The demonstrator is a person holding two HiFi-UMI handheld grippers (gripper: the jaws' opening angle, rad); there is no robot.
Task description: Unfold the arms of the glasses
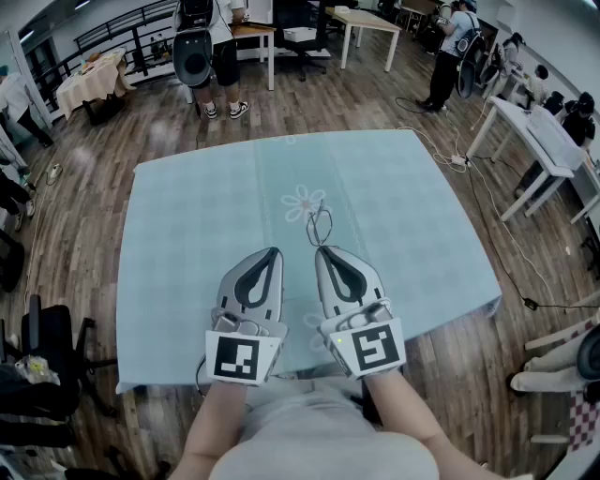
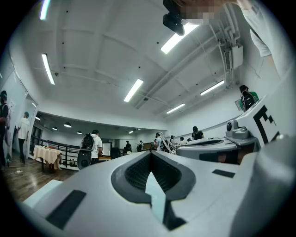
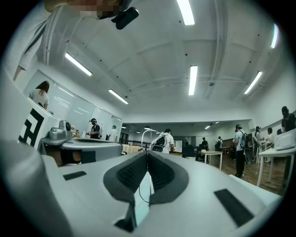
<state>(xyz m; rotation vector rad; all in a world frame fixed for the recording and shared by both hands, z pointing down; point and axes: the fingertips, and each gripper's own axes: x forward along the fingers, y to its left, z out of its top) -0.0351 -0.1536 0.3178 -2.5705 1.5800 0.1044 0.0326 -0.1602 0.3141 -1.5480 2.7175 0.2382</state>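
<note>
Head view, over pale-blue tablecloth (image 1: 187, 234).
Pinching wire glasses (image 1: 320, 223) in right gripper (image 1: 321, 249), frame at 12 o'clock of tips; left gripper (image 1: 275, 251) at 9 o'clock, clamped together, empty.

Setting: a large open indoor hall that reads as a lab or shared test workspace, not a home.

Evidence:
- Wood-plank floor (image 1: 94, 206) and a white ceiling with long strip lights (image 3: 193, 78).
- Plain white tables (image 1: 361, 21) spaced about the room, with another row of desks (image 1: 539, 141) along the right side.
- The nearest work table (image 1: 187, 281) is under a pale blue cloth.
- Cables (image 1: 487, 216) trail across the floor to a power strip (image 1: 459, 159).
- A black railing (image 1: 112, 33) runs along the far left.
- Several people (image 1: 448, 47) stand at the tables, one wearing a backpack (image 2: 87, 141).
- The wall panels (image 3: 69, 106) are possibly glass partitions, but the view is too distorted to confirm.
</note>
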